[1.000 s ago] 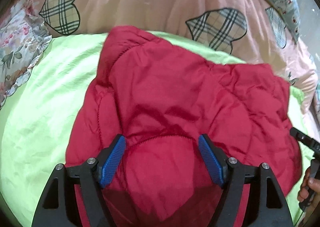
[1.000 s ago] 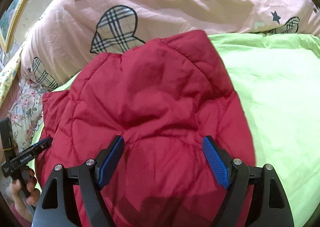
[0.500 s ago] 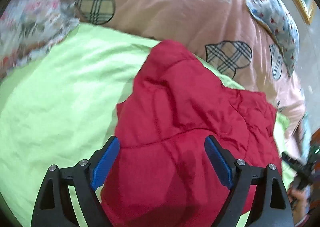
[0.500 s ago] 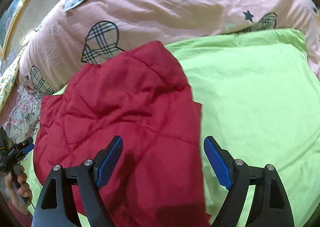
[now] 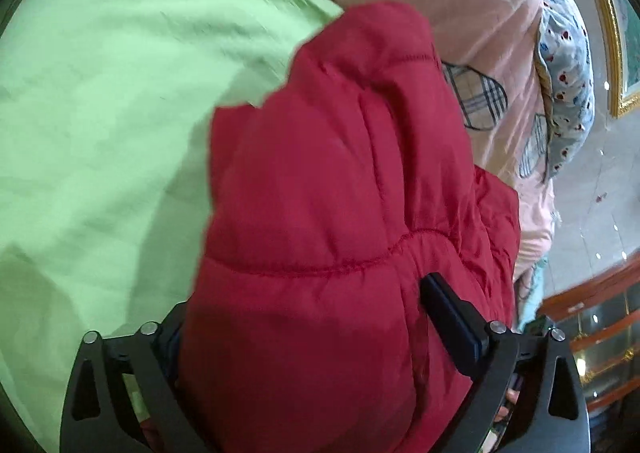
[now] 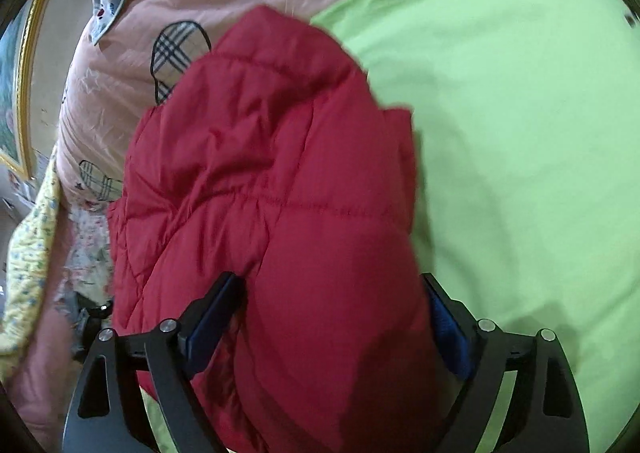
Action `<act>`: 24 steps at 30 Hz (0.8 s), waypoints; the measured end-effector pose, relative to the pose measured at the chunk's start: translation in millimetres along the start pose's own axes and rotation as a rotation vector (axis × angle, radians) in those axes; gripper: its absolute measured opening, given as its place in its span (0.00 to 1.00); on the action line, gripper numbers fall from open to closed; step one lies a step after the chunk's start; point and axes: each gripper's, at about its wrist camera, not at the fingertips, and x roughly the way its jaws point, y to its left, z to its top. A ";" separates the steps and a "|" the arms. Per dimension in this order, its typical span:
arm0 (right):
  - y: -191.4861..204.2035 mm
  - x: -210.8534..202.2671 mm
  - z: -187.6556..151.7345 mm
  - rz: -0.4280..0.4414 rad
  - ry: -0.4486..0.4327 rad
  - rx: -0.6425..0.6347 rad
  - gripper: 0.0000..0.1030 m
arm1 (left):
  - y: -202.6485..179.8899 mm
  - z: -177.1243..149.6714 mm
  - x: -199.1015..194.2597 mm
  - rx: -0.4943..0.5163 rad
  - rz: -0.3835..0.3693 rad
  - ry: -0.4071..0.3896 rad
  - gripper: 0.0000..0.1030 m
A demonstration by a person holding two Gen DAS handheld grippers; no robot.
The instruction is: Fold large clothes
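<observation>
A red quilted puffer jacket (image 5: 328, 213) lies bunched on a light green sheet (image 5: 100, 93). It also fills the middle of the right wrist view (image 6: 280, 193). My left gripper (image 5: 316, 329) has its jaws wide apart, with a thick bulge of the jacket between them; the left pad is hidden by fabric. My right gripper (image 6: 332, 317) also has its jaws wide apart with a jacket bulge between its blue pads (image 6: 212, 317). Both grippers are at opposite sides of the jacket, and the fabric rises up between them.
A pink quilt with plaid heart patches (image 5: 472, 13) lies behind the jacket, also in the right wrist view (image 6: 160, 33). A blue patterned pillow (image 5: 568, 65) is at the far right. A wooden cabinet (image 5: 600, 313) and tiled floor lie beyond the bed.
Both grippers moved inward toward each other, pushing the jacket into a narrower, taller bundle. The fabric now bulges between both pairs of jaws. The views have rotated toward the bed's sides.
</observation>
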 end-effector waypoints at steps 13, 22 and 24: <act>35.4 -31.7 -26.9 0.010 -0.010 -0.080 0.34 | -37.3 -15.0 -42.9 0.195 0.027 0.003 0.43; 26.6 -76.8 -88.6 0.084 0.048 -0.080 0.33 | -29.9 -74.2 -120.4 0.230 -0.023 0.075 0.41; 23.9 -83.9 -99.4 0.091 0.060 -0.079 0.33 | -23.1 -85.4 -137.5 0.232 -0.027 0.101 0.41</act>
